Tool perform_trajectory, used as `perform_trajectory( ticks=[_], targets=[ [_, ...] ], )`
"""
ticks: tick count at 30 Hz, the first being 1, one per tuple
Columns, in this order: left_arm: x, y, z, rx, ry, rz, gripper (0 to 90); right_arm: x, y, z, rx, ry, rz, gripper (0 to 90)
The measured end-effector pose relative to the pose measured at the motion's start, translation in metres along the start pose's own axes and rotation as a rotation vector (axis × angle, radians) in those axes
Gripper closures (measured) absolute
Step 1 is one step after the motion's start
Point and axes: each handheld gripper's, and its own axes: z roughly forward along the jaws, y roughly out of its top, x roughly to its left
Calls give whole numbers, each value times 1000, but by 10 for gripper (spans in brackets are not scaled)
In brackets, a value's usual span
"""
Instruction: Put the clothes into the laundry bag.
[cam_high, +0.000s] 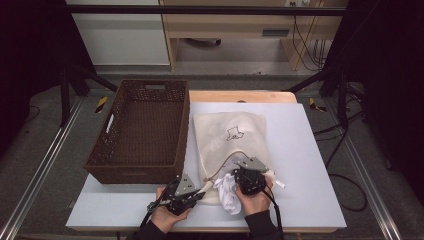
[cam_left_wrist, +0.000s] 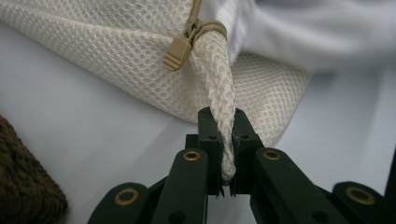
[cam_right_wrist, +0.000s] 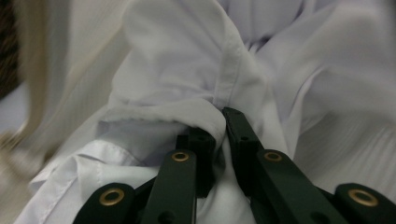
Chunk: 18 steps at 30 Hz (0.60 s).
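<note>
Mesh laundry bag, cream, lies flat at centre of the white bench, mouth toward the lower edge of the frame, just right of the brown wicker basket. White garment bunched at the bag mouth, lower centre, partly inside. Left gripper, lower left of centre: jaws clenched on a twisted corner of the bag mesh beside the tan zipper pull, as the left gripper view shows. Right gripper, lower centre: jaws pinched on a fold of the white garment, cloth caught between the 2 pads. Both hands enter from the bottom edge.
</note>
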Motion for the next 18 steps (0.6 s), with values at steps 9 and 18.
perform_trajectory(
  ticks=[9,18],
  targets=[
    [2,-9,5,-19,-6,-15,852,-3,-4,17,-9,36,-14,638],
    [1,-9,5,-23,1,-12,846,-4,-11,-32,-50,197,-27,347]
  ],
)
